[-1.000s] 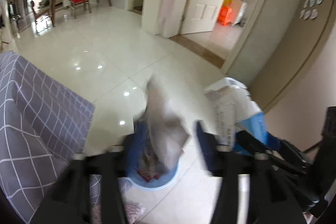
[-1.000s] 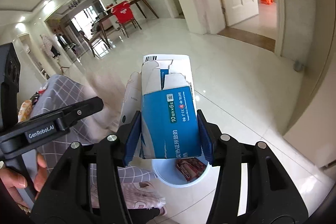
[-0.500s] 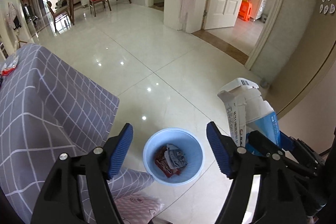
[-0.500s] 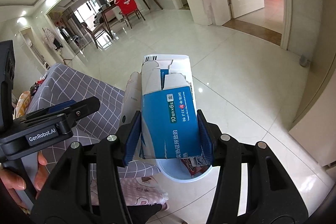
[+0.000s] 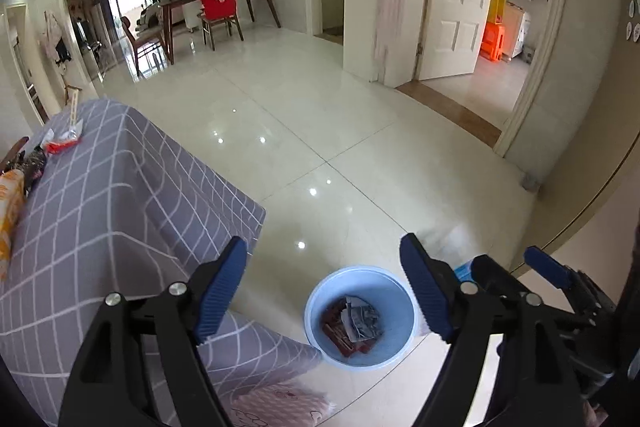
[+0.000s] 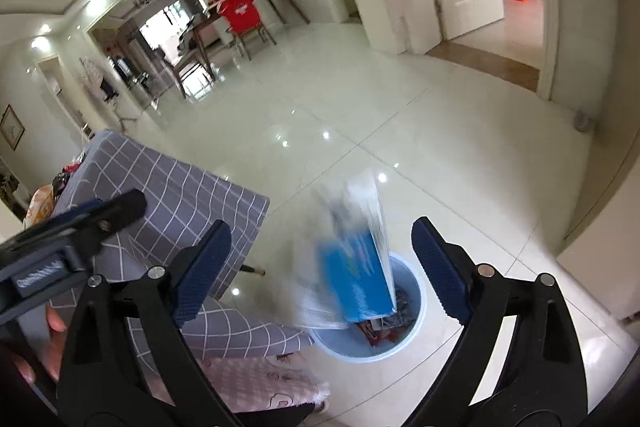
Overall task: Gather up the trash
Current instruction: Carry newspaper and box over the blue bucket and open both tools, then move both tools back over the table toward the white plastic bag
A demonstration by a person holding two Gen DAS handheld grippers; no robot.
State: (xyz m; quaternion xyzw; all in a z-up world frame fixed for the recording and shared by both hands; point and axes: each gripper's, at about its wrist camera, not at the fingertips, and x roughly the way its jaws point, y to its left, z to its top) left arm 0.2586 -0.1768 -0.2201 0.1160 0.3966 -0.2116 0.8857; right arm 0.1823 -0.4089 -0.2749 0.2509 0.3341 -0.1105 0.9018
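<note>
A light blue bin stands on the tiled floor beside the table, with red wrappers and crumpled paper inside. My left gripper hangs above it, jaws opening, nothing between them. The jaws of my right gripper are opening wide. A blue and white carton shows blurred, loose between them and clear of both pads, its lower end at the bin. In the left wrist view the right gripper sits at the bin's right. A hand holds the left gripper.
A table under a grey checked cloth stands left of the bin, with wrappers on its far end. A pink cushion lies below the table edge. Glossy floor tiles stretch ahead; a wall rises on the right.
The right jaws sprang apart and the carton slipped out toward the bin. The crumpled paper that fell from the left gripper now lies in the bin, and the left jaws widened.
</note>
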